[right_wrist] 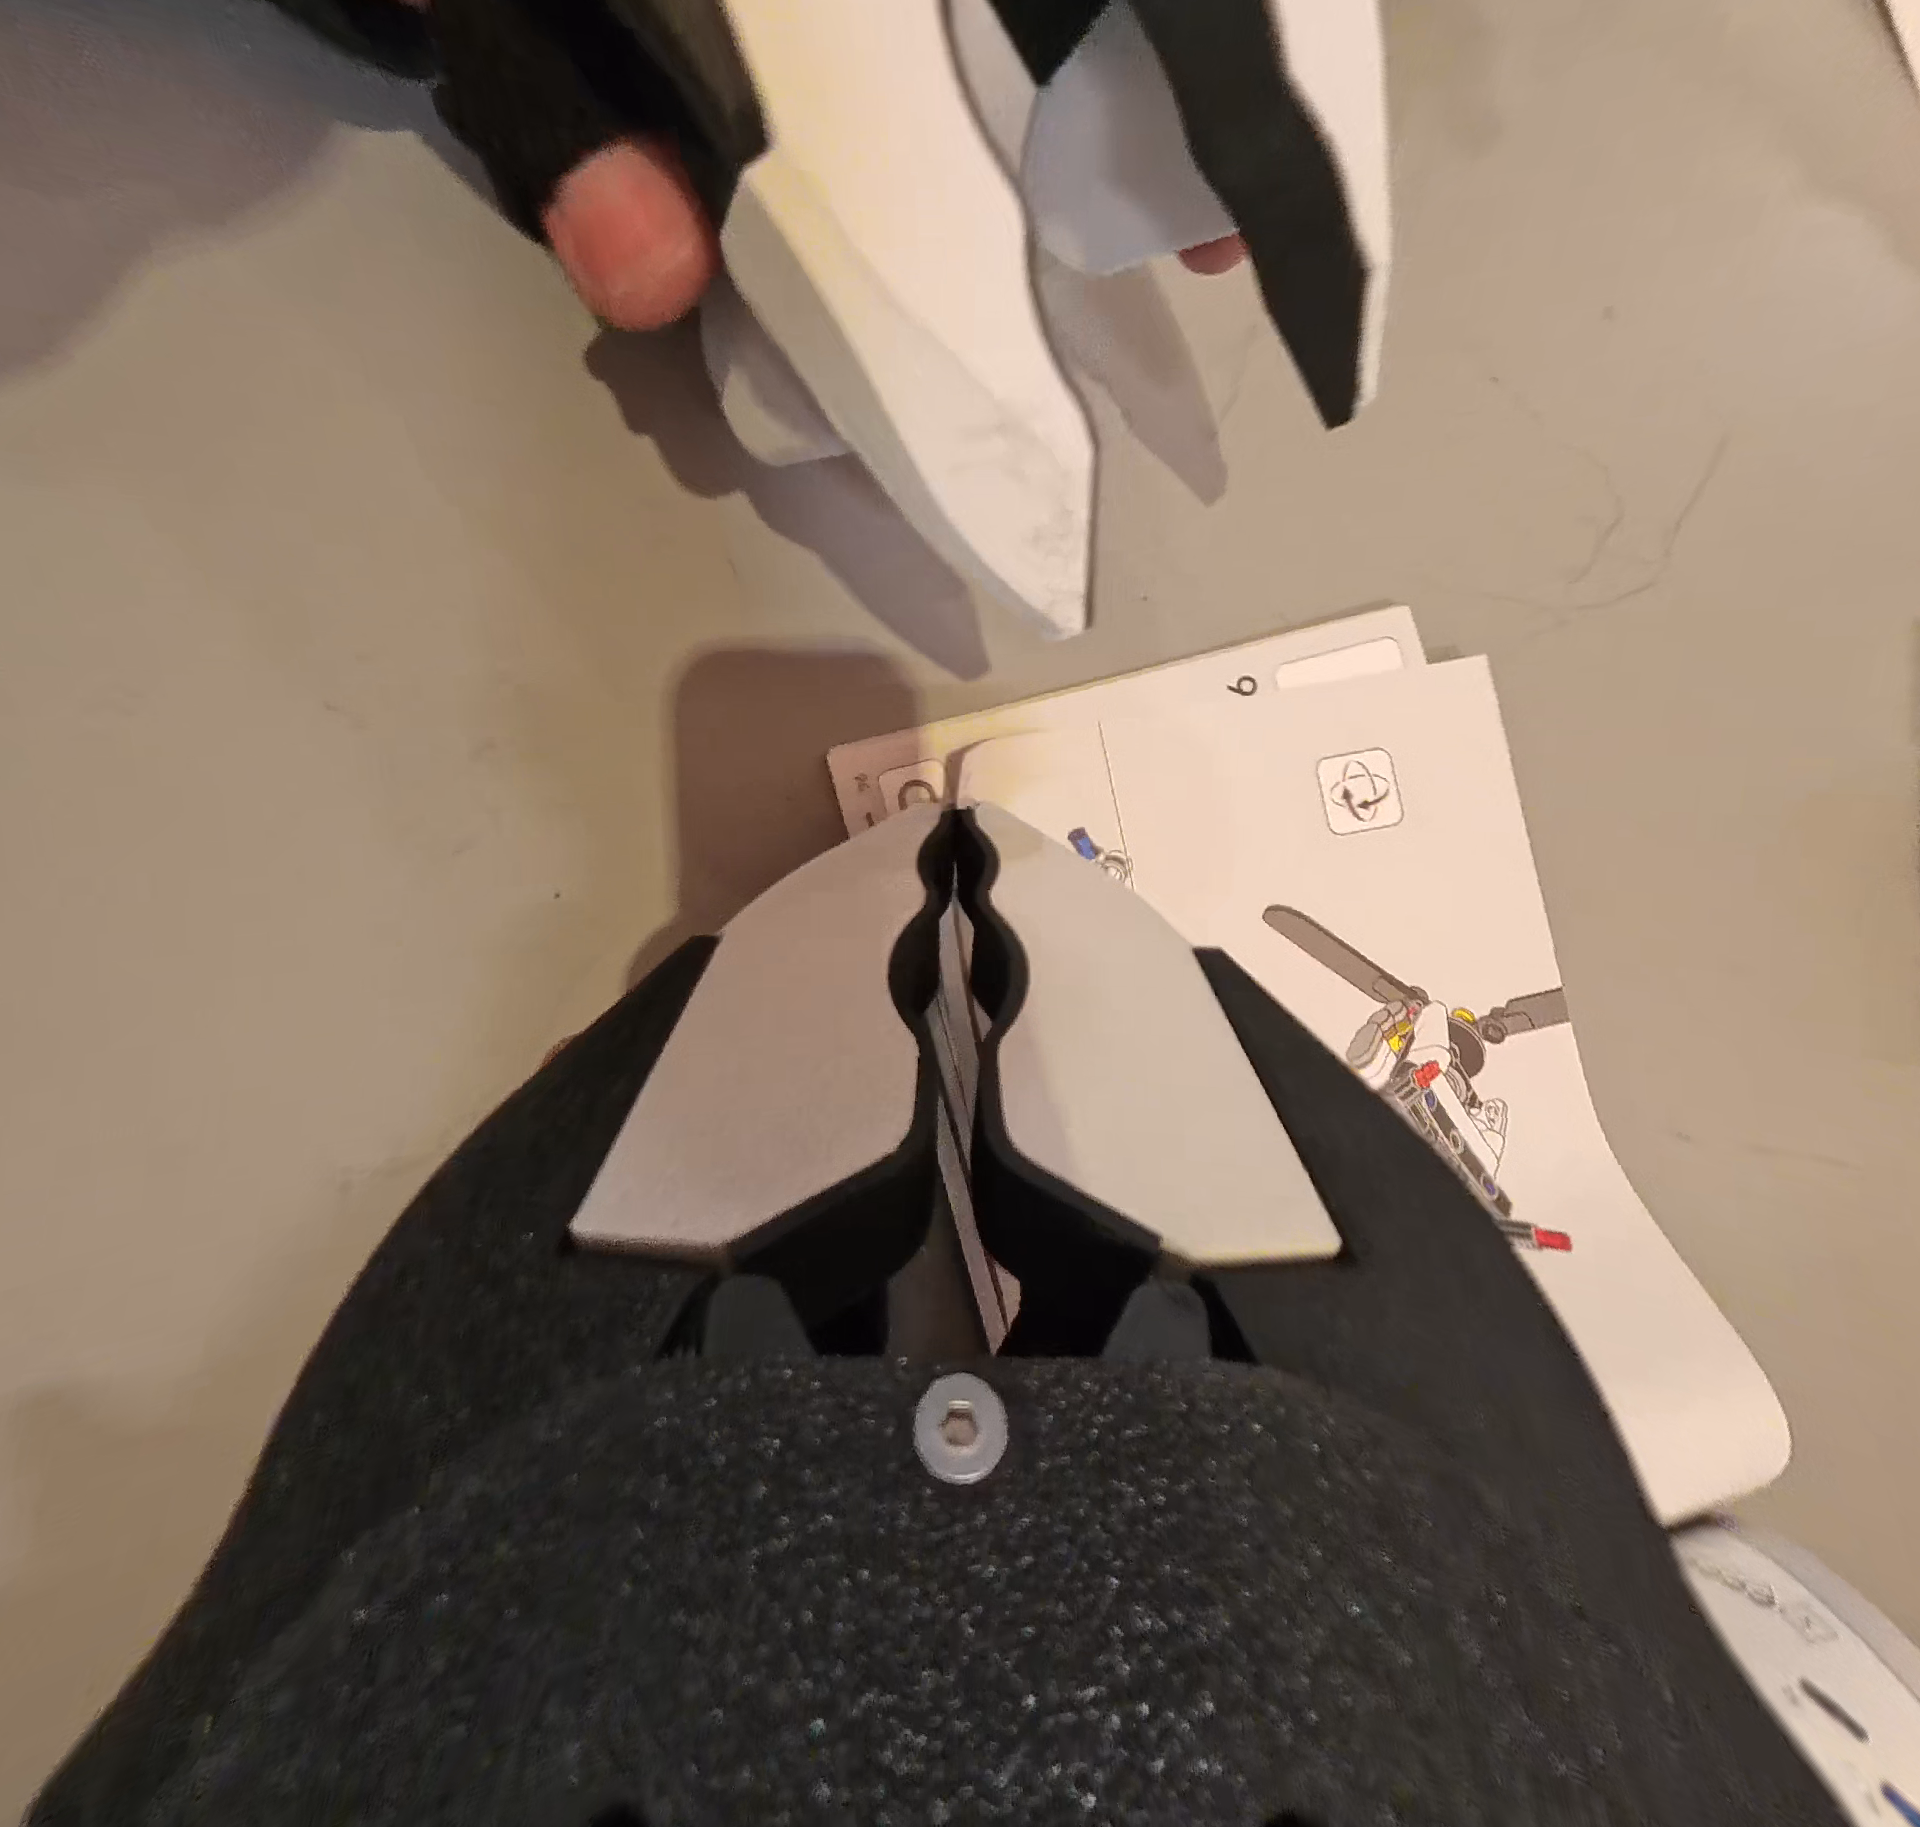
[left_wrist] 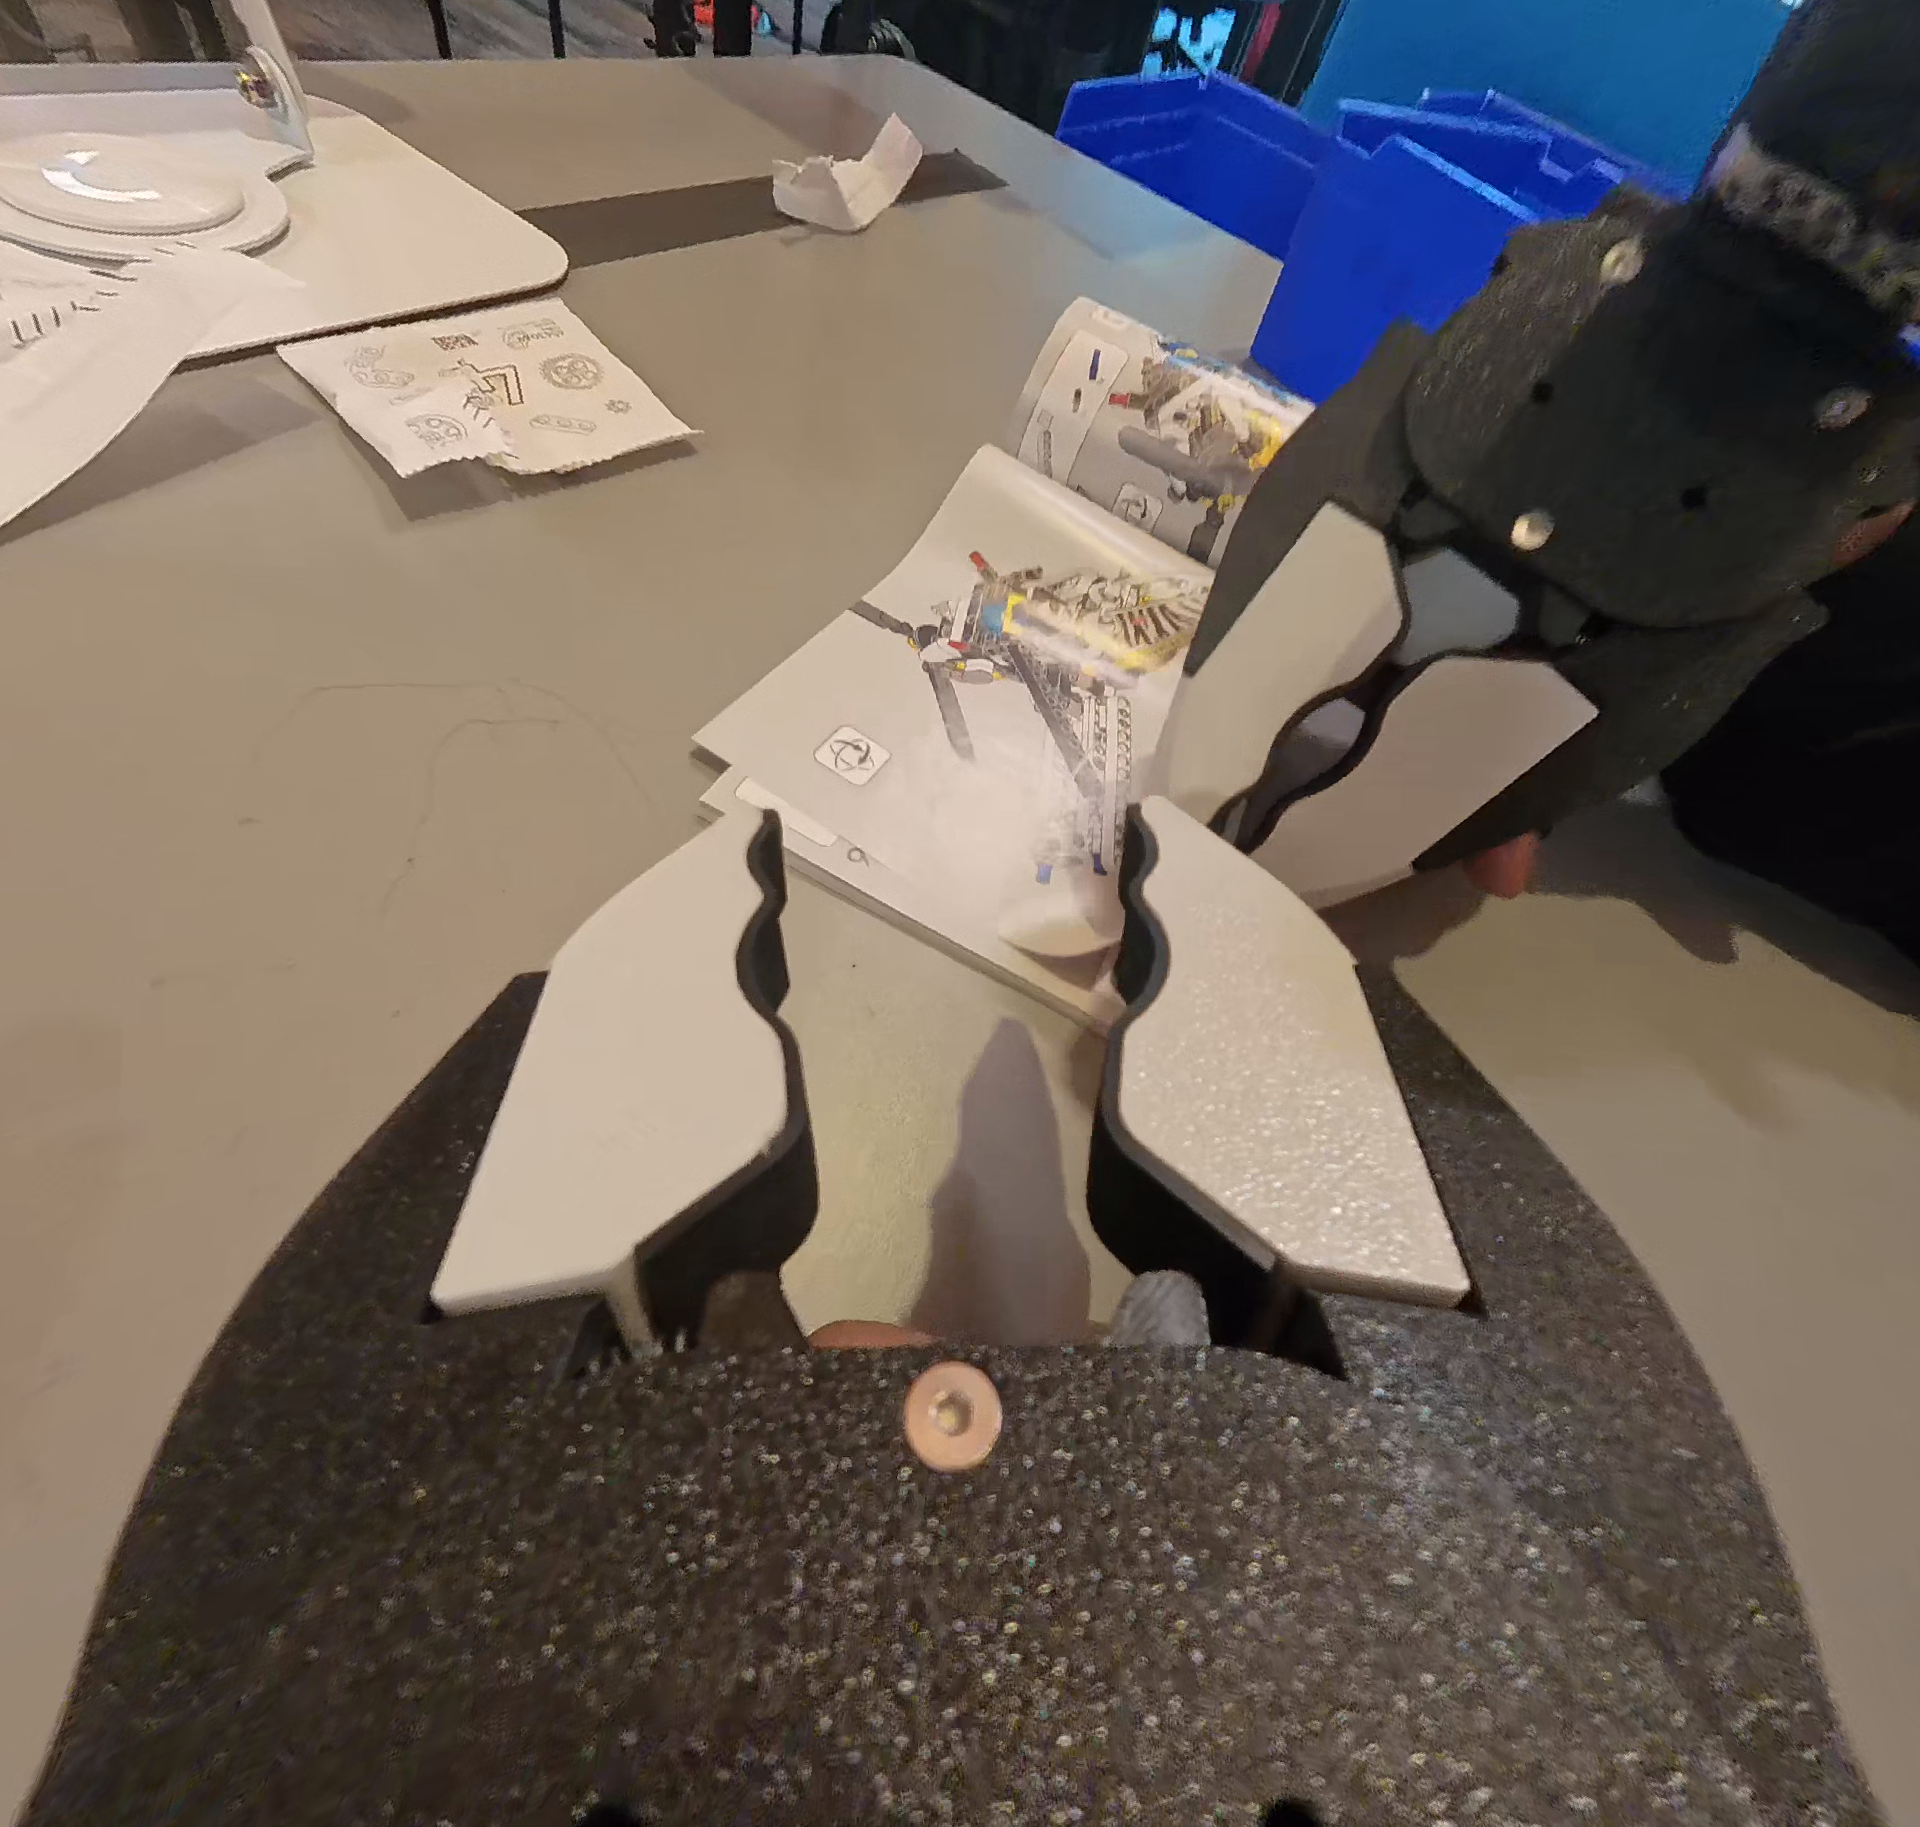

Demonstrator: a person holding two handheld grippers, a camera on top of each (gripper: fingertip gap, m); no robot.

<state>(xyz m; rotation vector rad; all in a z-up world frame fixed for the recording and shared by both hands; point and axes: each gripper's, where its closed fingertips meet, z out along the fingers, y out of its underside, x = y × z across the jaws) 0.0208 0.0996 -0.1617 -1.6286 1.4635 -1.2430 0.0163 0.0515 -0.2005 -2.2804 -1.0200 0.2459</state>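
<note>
Grey tabletop (left_wrist: 364, 738) filled both views, and on it lay an open instruction booklet (left_wrist: 935, 738), the landmark for what follows

Nearest the camera in the left wrist view, the left gripper (left_wrist: 945, 873) hung just short of the booklet's near corner with its jaws standing wide apart and nothing between them but bare table and that corner; its right fingertip (left_wrist: 1138, 884) was at a curled page edge, though whether it touched could not be told

Right of the booklet, the right gripper (right_wrist: 954, 821) had its jaws closed on a lifted page (right_wrist: 1195, 842) of the booklet, the sheet running edge-on between the two black pads and curving away above the pages beneath. A gloved hand (right_wrist: 582, 167) held the left gripper's handle

Beyond the booklet to the left lay a torn paper bag (left_wrist: 488, 385) printed with small drawings, and past that a white flat stand (left_wrist: 343, 208). Farther back sat a crumpled scrap of paper (left_wrist: 847, 177). Behind the booklet to the right, off the table's edge, stood blue bins (left_wrist: 1351, 219)
</note>
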